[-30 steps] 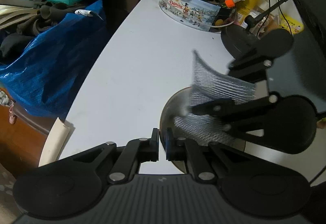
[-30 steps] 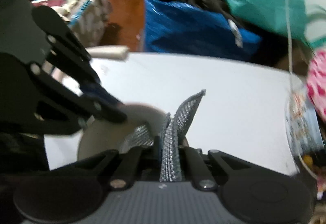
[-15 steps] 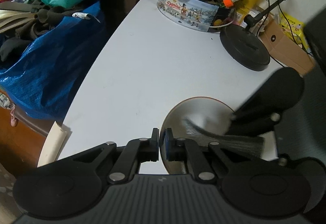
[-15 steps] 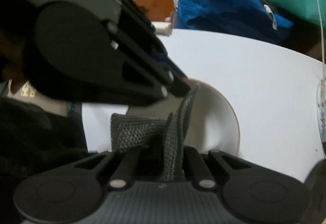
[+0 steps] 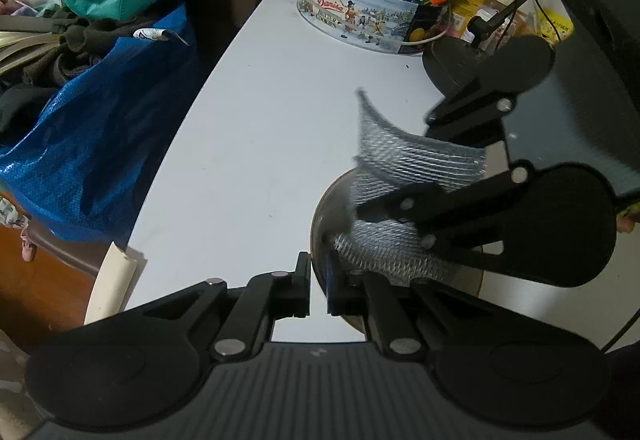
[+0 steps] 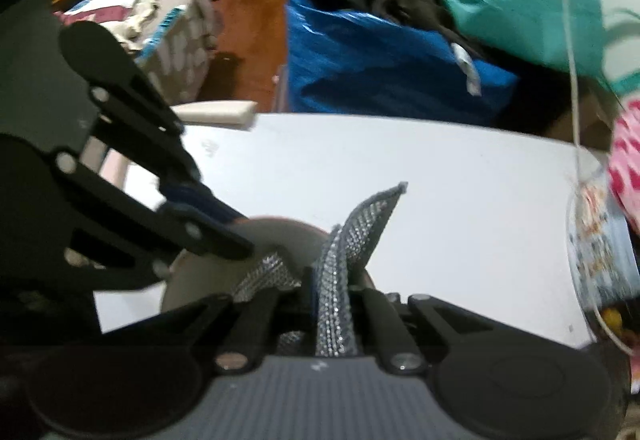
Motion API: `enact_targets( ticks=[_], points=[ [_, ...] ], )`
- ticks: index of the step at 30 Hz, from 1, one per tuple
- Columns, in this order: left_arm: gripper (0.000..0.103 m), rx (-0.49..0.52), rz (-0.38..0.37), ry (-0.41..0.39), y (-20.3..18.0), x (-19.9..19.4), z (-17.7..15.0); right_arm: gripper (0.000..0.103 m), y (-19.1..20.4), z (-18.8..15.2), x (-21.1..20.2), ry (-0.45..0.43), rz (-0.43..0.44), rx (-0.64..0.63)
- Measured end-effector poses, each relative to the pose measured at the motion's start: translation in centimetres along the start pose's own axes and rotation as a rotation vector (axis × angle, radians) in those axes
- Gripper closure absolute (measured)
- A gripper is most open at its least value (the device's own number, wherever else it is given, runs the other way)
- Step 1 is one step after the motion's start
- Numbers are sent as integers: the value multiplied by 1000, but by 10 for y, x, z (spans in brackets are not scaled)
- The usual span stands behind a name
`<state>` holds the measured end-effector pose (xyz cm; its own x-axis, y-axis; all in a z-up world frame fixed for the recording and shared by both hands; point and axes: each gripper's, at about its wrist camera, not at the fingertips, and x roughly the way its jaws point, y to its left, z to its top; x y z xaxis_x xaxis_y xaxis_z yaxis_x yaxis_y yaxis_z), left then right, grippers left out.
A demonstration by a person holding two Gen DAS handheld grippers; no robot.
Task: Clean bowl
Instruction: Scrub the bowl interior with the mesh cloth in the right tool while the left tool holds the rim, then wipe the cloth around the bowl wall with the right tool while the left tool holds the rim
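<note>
We are pinching the bowl [image 5: 325, 212] rim in the left gripper [image 5: 319, 282]; right gripper [image 6: 334, 304], clamping the mesh cloth [image 5: 404, 164], is rubbing inside.

The bowl [image 5: 326, 216] sits at the table's [image 5: 260, 120] near edge — cloth [image 5: 416, 160] over it, cookie tin [image 5: 360, 20] behind, bag [image 5: 92, 128] left.
</note>
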<state>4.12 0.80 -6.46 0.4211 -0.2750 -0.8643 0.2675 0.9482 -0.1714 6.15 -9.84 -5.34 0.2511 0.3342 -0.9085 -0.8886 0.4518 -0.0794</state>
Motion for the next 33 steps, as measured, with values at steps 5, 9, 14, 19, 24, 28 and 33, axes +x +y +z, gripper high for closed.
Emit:
enact_targets(
  ticks=[5, 9, 14, 19, 24, 28, 33],
  points=[
    [98, -23, 16, -9, -1, 2, 2, 100, 1, -15, -4, 83, 3, 1],
    [98, -17, 18, -9, -5, 4, 5, 98, 13, -20, -6, 124, 53, -31],
    [97, -12, 16, -9, -7, 5, 6, 98, 30, -17, 1, 108, 128, -49],
    [97, -37, 28, 4, -6, 3, 5, 98, 25, -6, 9, 27, 129, 21],
    [97, -107, 34, 5, -3, -14, -5, 98, 14, -9, 4, 18, 85, 47],
    [96, -149, 25, 24, -2, -17, -17, 98, 1, -19, -10, 8, 46, 69],
    [92, -255, -31, 55, -1, -16, -29, 98, 6, -25, -22, 7, 23, 33]
  ],
)
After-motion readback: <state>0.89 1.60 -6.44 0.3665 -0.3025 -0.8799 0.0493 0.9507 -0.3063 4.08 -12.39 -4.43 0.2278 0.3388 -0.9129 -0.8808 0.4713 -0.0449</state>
